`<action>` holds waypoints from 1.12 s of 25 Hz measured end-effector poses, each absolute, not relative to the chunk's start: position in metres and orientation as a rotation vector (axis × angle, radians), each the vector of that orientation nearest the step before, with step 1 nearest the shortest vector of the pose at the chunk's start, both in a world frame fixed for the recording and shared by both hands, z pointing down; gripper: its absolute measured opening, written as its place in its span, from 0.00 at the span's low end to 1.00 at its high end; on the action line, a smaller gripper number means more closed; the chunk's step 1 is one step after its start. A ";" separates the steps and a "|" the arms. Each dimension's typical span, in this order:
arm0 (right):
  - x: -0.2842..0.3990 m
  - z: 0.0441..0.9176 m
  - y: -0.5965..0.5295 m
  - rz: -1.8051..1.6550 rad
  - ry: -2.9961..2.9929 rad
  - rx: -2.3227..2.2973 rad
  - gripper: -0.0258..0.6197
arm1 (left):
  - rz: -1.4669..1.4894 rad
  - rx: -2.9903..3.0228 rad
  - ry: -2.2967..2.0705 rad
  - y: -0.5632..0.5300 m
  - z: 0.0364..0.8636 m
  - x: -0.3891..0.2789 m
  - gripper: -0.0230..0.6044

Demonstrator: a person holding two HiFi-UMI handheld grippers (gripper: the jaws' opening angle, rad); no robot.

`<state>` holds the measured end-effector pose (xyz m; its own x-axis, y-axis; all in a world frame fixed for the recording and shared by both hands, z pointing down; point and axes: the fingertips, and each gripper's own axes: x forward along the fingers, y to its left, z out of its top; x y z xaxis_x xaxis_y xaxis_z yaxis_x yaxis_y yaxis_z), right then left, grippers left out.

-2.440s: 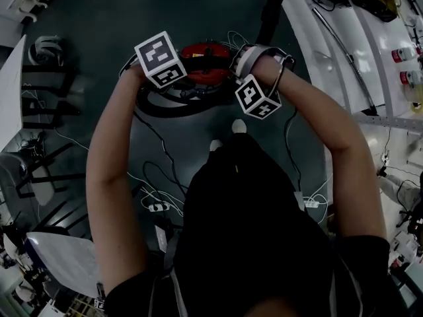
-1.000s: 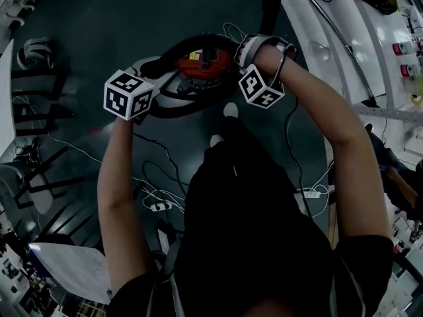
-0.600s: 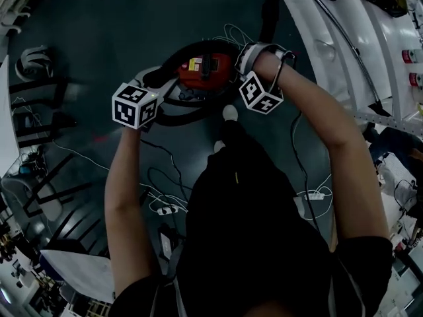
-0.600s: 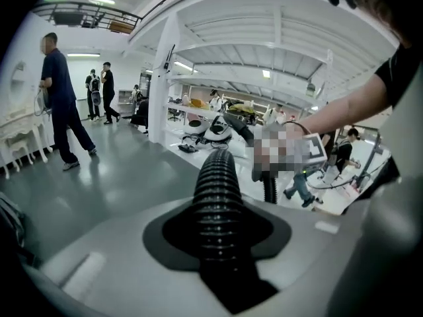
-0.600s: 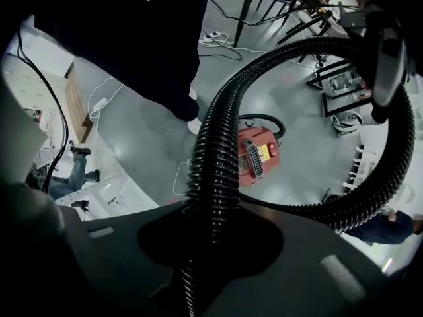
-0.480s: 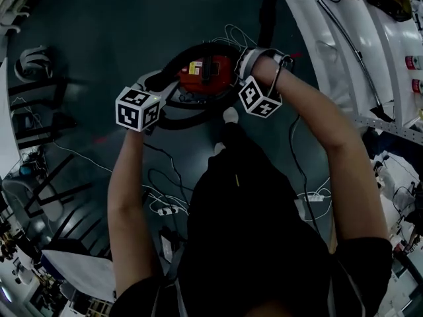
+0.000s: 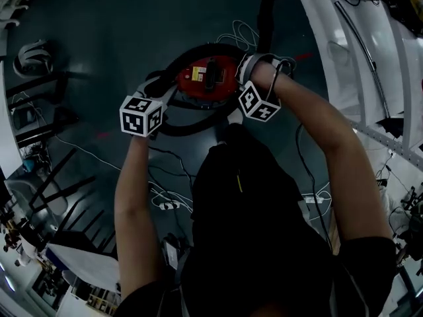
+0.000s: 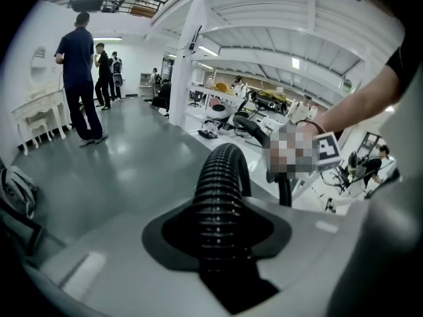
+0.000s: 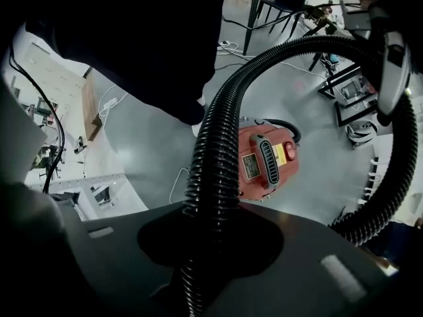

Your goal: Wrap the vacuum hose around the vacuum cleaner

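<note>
The red vacuum cleaner stands on the grey floor right below me and also shows in the right gripper view. Its black ribbed hose curves round the far side of the body and on to the upper right. My left gripper is at the vacuum's left, shut on the hose. My right gripper is at the vacuum's right, pointing steeply down and shut on another stretch of the hose. From there the hose arches over the vacuum toward the left gripper.
White benches run along the right. Thin cables and a power strip lie on the floor behind the vacuum, near my shoe. Black chair frames stand at the left. Several people stand far off.
Both grippers have come down toward the vacuum with the hose still in them. The hose loop now lies closer round the red body.
</note>
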<state>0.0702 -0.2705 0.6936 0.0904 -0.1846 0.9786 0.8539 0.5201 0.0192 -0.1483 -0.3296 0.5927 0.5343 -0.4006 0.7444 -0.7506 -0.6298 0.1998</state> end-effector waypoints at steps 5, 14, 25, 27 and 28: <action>0.056 0.717 -0.278 -0.890 -1.251 -0.739 0.24 | 0.975 2.234 -0.947 -0.334 0.622 -0.159 0.28; 0.037 0.753 -0.283 -0.882 -1.239 -0.801 0.24 | 0.976 2.147 -1.023 -0.352 0.667 -0.193 0.29; 0.009 0.782 -0.284 -0.811 -1.246 -0.833 0.24 | 1.032 2.105 -1.002 -0.381 0.712 -0.227 0.30; 0.007 0.783 -0.283 -0.807 -1.240 -0.845 0.24 | 1.038 2.104 -0.994 -0.386 0.714 -0.227 0.30; 0.006 0.783 -0.283 -0.805 -1.239 -0.849 0.24 | 1.044 2.103 -0.989 -0.387 0.715 -0.228 0.30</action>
<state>0.0056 -0.2826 0.7833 0.1485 -0.0579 0.9872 0.8786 0.4659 -0.1048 -0.2278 -0.3874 0.7155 0.4171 -0.3568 0.8359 -0.8156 -0.5528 0.1710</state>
